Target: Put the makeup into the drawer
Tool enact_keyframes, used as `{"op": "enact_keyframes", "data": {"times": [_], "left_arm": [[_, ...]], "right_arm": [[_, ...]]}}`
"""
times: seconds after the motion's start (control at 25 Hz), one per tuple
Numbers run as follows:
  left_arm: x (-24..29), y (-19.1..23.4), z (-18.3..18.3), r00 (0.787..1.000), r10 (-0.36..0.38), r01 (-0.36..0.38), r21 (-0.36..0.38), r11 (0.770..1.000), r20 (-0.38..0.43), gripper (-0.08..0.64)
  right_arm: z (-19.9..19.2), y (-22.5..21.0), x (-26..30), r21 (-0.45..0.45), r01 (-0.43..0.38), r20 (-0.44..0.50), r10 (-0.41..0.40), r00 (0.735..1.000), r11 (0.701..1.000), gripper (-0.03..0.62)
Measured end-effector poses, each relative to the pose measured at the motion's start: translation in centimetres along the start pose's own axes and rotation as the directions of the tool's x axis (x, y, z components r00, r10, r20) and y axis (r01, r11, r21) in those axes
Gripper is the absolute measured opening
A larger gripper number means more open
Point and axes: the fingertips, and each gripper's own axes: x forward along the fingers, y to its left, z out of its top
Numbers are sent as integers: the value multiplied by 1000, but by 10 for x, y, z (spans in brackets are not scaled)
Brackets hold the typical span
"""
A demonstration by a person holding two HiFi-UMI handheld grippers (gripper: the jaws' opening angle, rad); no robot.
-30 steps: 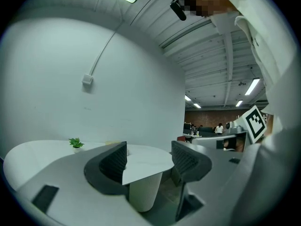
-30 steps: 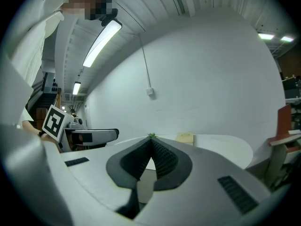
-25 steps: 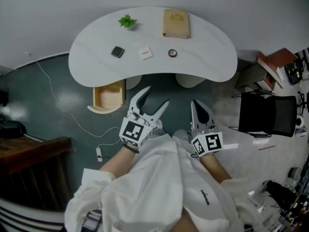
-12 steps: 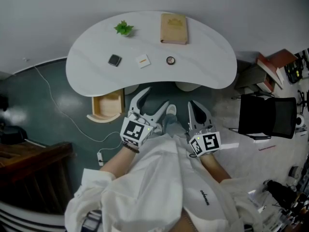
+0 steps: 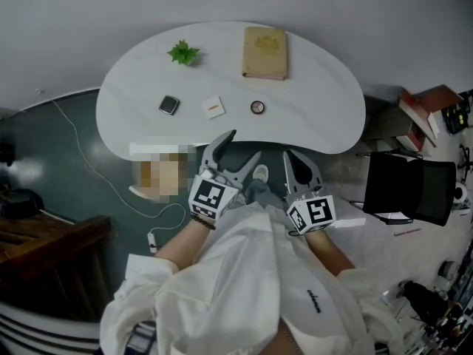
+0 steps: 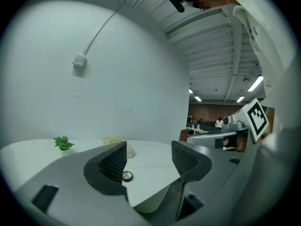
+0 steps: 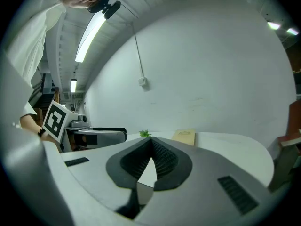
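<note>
Hovering short of the white kidney-shaped bench (image 5: 318,102), the left gripper (image 5: 242,146) holds its fingers spread and the right gripper (image 5: 288,157) has its fingers pressed together, both empty. The small round makeup compact (image 5: 256,107) lies mid-bench, probably light, rigid and slippery; pinch across its rim.

White table (image 5: 318,117): book (image 5: 264,52), plant (image 5: 182,52), perhaps makeup (image 5: 256,107)

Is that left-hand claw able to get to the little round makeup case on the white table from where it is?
Probably yes. The left gripper is open and empty at the near edge of the table, and the round compact lies alone on bare tabletop just beyond it, with nothing between.
</note>
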Motion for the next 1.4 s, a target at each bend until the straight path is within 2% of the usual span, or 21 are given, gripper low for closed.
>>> {"op": "enact_keyframes", "data": {"times": [0.48, 1.08, 1.4], "left_arm": [[83, 31, -19, 995, 60, -60, 9, 998, -81, 291], [146, 67, -83, 970, 36, -34, 13, 999, -241, 291], [170, 82, -133, 944, 53, -54, 8, 999, -325, 291]], "right_arm": [[-13, -60, 63, 10, -82, -59, 83, 995, 997, 17], [-67, -95, 121, 48, -1, -183, 10, 983, 999, 17], [-110, -99, 145, 67, -9, -257, 26, 966, 998, 17]]}}
